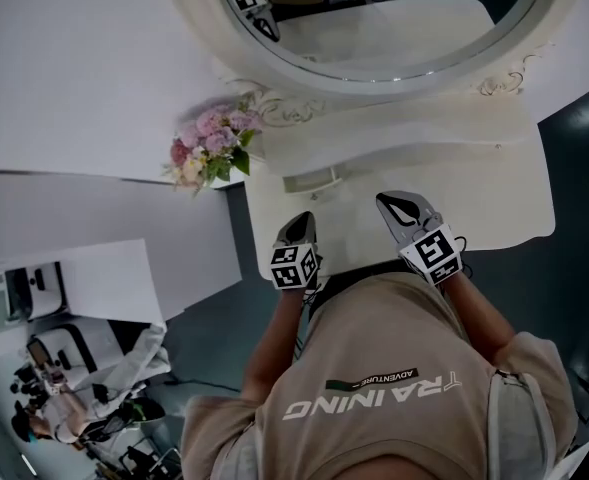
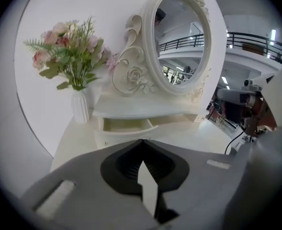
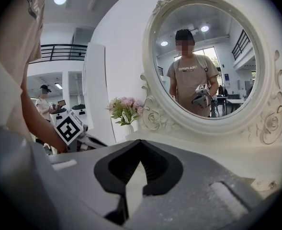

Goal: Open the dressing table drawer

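We hold both hand-held grippers low in the centre of the head view, over the front part of the cream table (image 1: 504,208). The left hand-held gripper (image 1: 302,224) has its jaws closed tip to tip with nothing between them. The right hand-held gripper (image 1: 394,206), just to its right, is likewise closed and empty. The drawer (image 2: 126,124) sits under the small raised shelf (image 2: 141,110) at the middle of the left gripper view, partly open with its inside showing, beyond the jaw tips. A vase of pink flowers (image 2: 69,51) stands at upper left there, beside the oval mirror (image 2: 181,42).
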